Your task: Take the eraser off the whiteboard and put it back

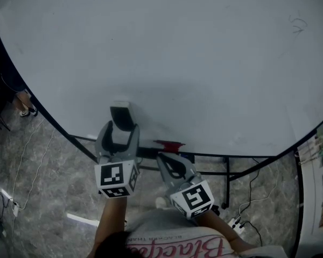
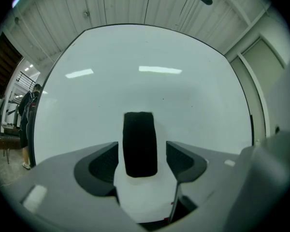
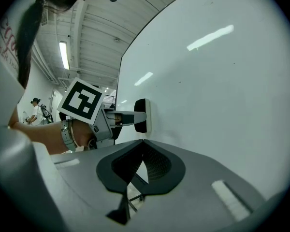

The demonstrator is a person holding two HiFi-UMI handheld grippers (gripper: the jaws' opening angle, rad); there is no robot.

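Since the eraser [image 2: 140,144] sits flat on the whiteboard [image 2: 198,95], it is likely light and stiff, and best taken by its long sides. The left gripper [image 2: 141,148] stands wide around it, pads clear. The right gripper [image 3: 141,142] is closed and empty beside the whiteboard.

The left gripper [image 1: 121,127] is held level at the end of a bare forearm [image 1: 110,219]. Its jaws are spread wide on either side of the eraser [image 2: 140,144]. A band is worn at the left wrist [image 3: 67,135]. The right gripper [image 1: 162,159] is held level just beside the left one and angled slightly towards it. Its jaws are brought together with nothing between them.
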